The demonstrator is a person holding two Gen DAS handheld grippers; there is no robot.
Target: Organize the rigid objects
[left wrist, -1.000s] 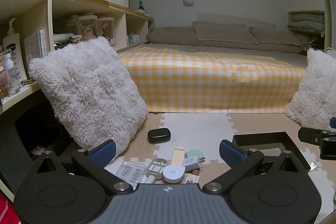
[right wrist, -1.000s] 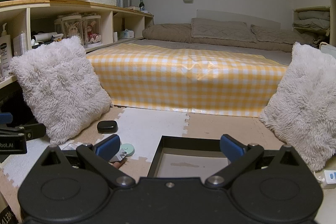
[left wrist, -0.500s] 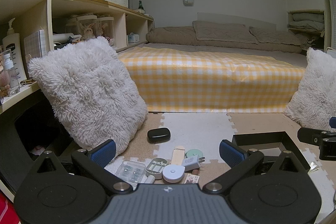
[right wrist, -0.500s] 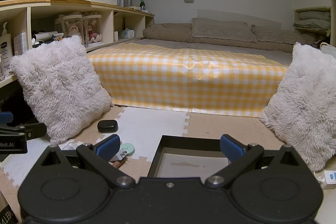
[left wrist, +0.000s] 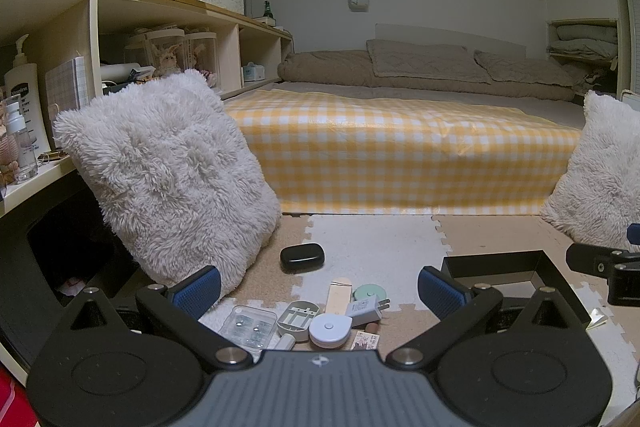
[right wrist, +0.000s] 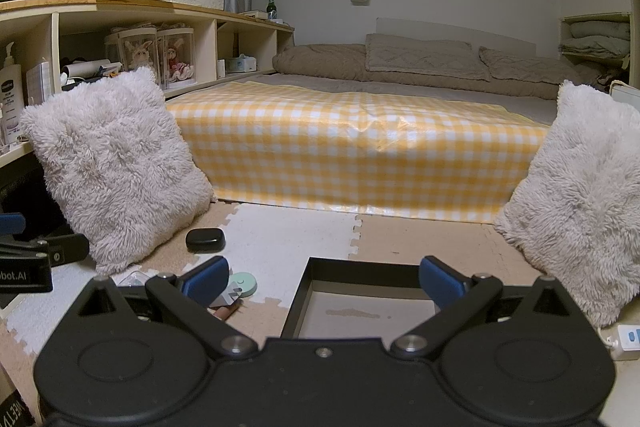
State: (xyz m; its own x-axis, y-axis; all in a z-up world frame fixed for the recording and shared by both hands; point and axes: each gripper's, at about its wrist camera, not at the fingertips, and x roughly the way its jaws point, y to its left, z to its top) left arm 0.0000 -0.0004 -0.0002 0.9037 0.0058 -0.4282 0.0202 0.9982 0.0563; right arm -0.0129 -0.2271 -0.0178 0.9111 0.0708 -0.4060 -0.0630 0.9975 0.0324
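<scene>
Left claw spread wide, empty, over small-item pile on floor mat. Right claw also wide, empty, above black tray right of pile. Risk: crowded pieces, adjacent charger plug nudged during pick.

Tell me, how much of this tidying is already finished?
Nothing looks done yet: the black tray appears empty. Nothing is in hand either; the left gripper and right gripper are both open and hold nothing. Everything is left: the black case, white charger plug, round white device, clear plastic box and green disc lie on the floor mat.
</scene>
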